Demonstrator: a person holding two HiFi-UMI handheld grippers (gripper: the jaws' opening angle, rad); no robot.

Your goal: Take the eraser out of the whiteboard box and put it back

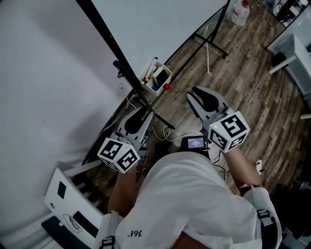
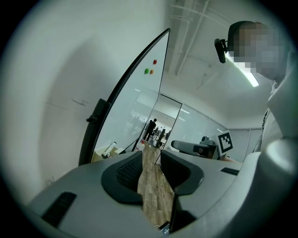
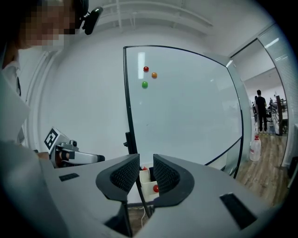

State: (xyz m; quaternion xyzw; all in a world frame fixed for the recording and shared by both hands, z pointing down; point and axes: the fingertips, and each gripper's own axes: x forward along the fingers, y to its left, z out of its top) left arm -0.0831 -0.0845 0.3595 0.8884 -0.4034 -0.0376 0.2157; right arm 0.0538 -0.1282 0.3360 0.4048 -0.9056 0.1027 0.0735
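A cream whiteboard box [image 1: 156,78] hangs on the black frame at the lower edge of the whiteboard [image 1: 160,24]. In it stand markers and a dark flat block that looks like the eraser [image 1: 159,76]. A red magnet [image 1: 166,87] sits on its front. My right gripper [image 1: 203,98] hovers to the right of the box, apart from it. Its jaws stand a narrow gap apart with nothing between them, and the box [image 3: 148,179] shows through that gap. My left gripper [image 1: 139,118] hangs below the box, jaws slightly apart and empty. The box [image 2: 109,151] shows at its left.
The whiteboard's black stand legs [image 1: 210,44] spread over the wooden floor. A plastic bottle [image 1: 239,13] stands beyond them. Cables [image 1: 167,133] lie on the floor under the board. A white desk [image 1: 296,53] is at the right, a white panel [image 1: 73,204] at the lower left.
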